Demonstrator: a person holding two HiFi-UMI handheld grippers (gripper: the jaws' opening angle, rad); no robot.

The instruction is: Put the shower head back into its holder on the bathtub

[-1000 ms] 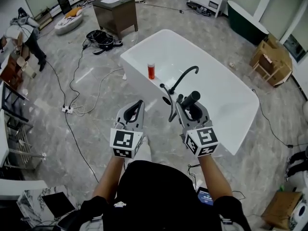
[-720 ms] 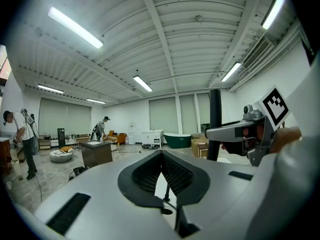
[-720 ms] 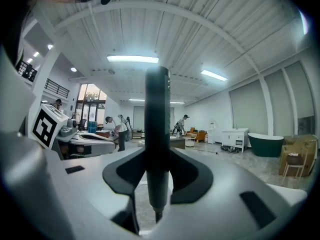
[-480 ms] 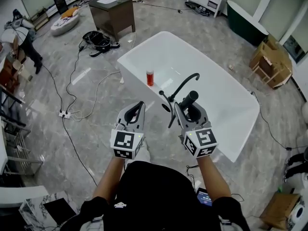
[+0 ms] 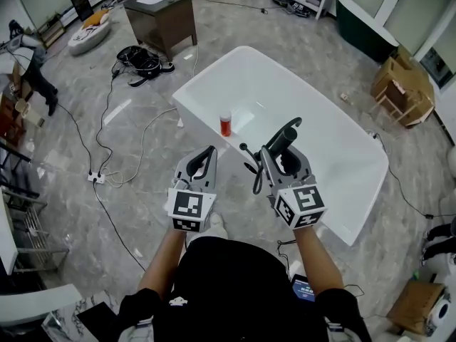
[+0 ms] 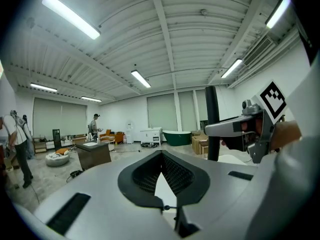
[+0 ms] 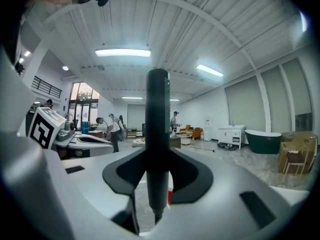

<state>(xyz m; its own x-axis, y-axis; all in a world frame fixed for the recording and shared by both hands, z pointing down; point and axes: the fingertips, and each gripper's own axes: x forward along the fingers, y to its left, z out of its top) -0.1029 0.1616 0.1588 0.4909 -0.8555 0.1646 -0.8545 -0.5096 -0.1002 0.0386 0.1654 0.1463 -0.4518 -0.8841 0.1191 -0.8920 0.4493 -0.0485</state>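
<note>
Since the earlier frames the bathtub (image 5: 206, 75) has been brought closer in the head view. Both grippers have been carried forward side by side toward its near rim, and the red bottle (image 5: 225, 125) on that rim is now seen just beyond the gap between them. The shower head (image 5: 282, 140) is held in the right gripper (image 5: 279, 155), whose fingers are clamped on its dark handle. In the right gripper view the handle stands upright across the fingers, its long axis running from above them to a short stub below. In the head view the handle is seen rising out of the fingers and leaning forward over the tub rim. The left gripper (image 5: 203, 164) is held level beside it, with its fingers together and nothing between them. A black hose (image 5: 251, 164) is seen hanging beside the right gripper, and a curved black spout (image 5: 293, 122) shows just past the handle's upper end. The holder itself cannot be made out. It is judged to sit with that black fitting on the near rim, directly ahead of the right gripper and partly hidden by it. The right hand is therefore taken to be the nearer one. The coming move is judged to depend on the handle's long axis being lined up with the holder before it is lowered in.
</note>
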